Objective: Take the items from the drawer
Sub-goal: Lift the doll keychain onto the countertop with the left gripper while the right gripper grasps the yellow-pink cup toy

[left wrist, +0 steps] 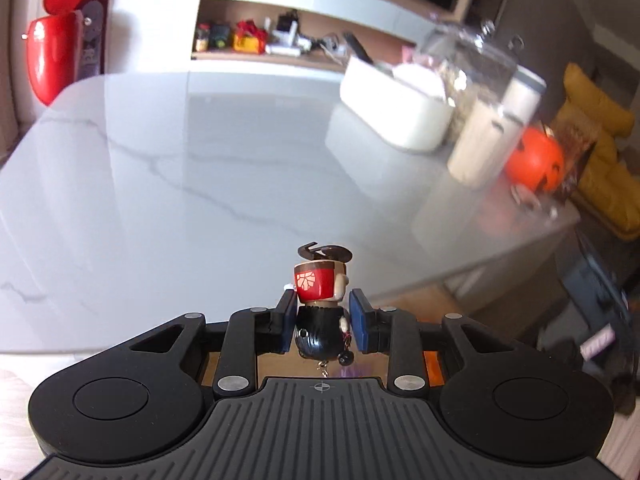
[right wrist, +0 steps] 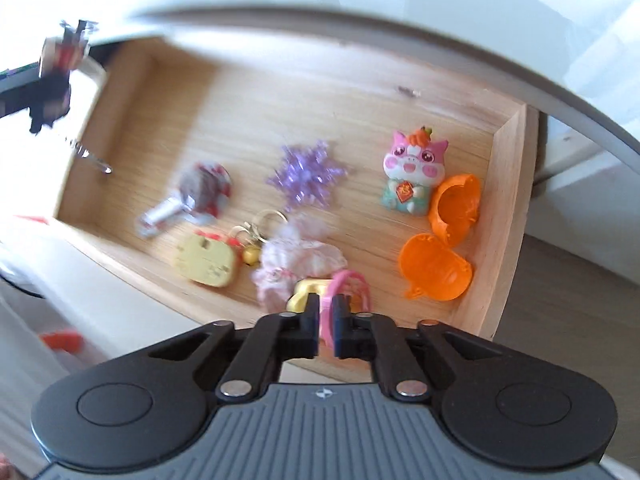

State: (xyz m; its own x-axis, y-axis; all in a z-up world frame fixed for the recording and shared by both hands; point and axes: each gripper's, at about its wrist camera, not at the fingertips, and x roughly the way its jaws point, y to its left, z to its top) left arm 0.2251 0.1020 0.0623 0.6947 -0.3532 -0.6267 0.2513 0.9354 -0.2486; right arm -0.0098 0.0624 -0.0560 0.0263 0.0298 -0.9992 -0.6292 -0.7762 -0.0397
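Wooden drawer (right wrist: 508, 216) holds several toys while the left tongs (left wrist: 323, 320) grip a figurine (left wrist: 320, 304) over the table (left wrist: 200, 160) and the right tongs (right wrist: 326, 322) pinch a pink ring (right wrist: 340, 292).

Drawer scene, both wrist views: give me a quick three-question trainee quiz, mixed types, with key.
1. True or false: the left tool holds a small figurine above the white marble table.
2. Multiple choice: what is the right tool shut on? A) the purple snowflake B) a pink ring-shaped item C) the pink cat toy
3. Fill in: the two orange shell halves lie in the wooden drawer, beside the ____.

Key: 1 true; 2 B; 3 pink cat toy.
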